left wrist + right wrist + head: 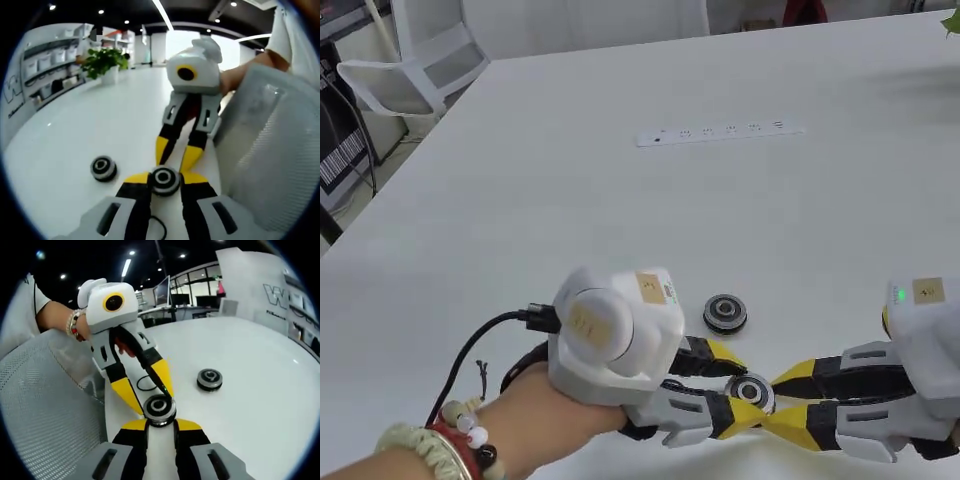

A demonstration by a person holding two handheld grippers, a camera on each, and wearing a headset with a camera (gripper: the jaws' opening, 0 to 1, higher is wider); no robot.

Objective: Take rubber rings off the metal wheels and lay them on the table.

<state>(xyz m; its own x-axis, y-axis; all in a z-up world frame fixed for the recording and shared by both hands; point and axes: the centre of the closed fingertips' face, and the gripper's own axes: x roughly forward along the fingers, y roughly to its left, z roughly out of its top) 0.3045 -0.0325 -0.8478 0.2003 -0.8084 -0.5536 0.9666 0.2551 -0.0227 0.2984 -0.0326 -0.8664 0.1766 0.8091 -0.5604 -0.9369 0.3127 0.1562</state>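
Wheel clamped by both left claw and right claw; second wheel nearby.

1. We see a white power strip lying flat, sockets facing up.
2. We see a white chair at the far left corner in the head view.
3. We see a green potted plant beside wall shelves that hold white bins.
4. We see a grey mesh chair back and, farther off, a dark monitor.

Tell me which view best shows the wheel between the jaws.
Right gripper view: the wheel is centred, large, face up. Left gripper view shows it similarly but lower; head view shows it small between four jaws.
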